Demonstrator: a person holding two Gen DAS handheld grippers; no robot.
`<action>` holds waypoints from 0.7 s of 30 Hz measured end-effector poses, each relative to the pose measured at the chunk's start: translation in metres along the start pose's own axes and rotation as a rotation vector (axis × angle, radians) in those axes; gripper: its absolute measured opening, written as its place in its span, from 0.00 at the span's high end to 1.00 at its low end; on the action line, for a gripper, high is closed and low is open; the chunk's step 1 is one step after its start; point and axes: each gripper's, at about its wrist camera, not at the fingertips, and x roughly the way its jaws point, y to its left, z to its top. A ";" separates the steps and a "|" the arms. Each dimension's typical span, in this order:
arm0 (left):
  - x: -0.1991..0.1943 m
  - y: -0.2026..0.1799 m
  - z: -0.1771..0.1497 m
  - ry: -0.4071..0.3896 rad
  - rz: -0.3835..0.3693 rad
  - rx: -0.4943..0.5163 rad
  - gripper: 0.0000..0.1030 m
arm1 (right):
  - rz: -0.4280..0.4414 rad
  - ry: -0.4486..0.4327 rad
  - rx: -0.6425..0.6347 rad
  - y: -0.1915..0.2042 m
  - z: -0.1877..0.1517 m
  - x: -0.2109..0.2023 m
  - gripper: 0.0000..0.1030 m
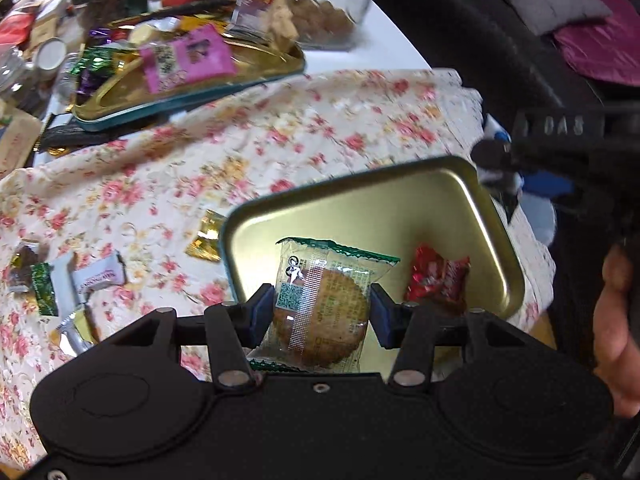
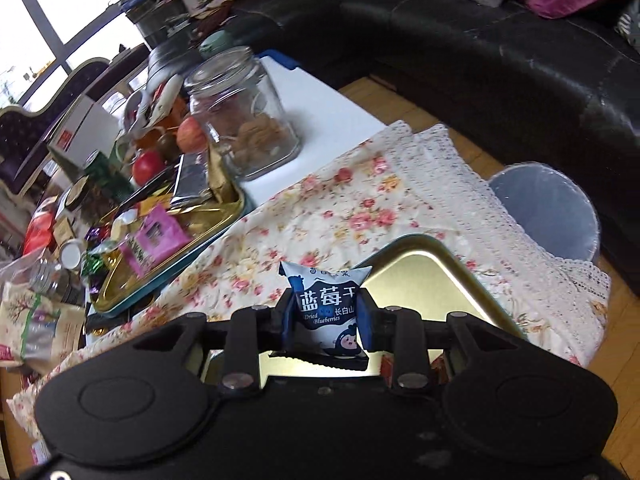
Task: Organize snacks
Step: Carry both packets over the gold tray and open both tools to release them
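Note:
My left gripper is shut on a clear-wrapped round biscuit and holds it over the near gold tin tray, which holds a red candy pack. My right gripper is shut on a white and blue dried blueberry packet over the same tray. The right gripper with its packet also shows in the left wrist view at the tray's far right corner. Loose wrapped candies and a gold wrapper lie on the floral cloth left of the tray.
A second gold tray with a pink packet and candies sits at the back left. A glass jar of walnuts, apples and clutter stand behind it. A grey bin and black sofa are right of the table.

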 end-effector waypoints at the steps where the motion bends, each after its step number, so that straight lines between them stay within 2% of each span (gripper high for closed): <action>1: 0.002 -0.003 -0.003 0.010 -0.006 0.009 0.45 | -0.001 0.001 0.005 -0.002 0.001 0.000 0.68; 4: 0.005 -0.009 -0.010 0.037 -0.010 0.042 0.45 | 0.005 0.013 0.012 -0.006 0.000 0.000 0.68; 11: 0.004 -0.020 -0.020 0.015 0.019 0.130 0.45 | 0.030 0.030 -0.010 0.001 -0.004 -0.003 0.68; 21: 0.014 -0.006 -0.016 0.027 0.089 0.062 0.45 | -0.023 0.070 -0.005 -0.005 -0.004 0.011 0.68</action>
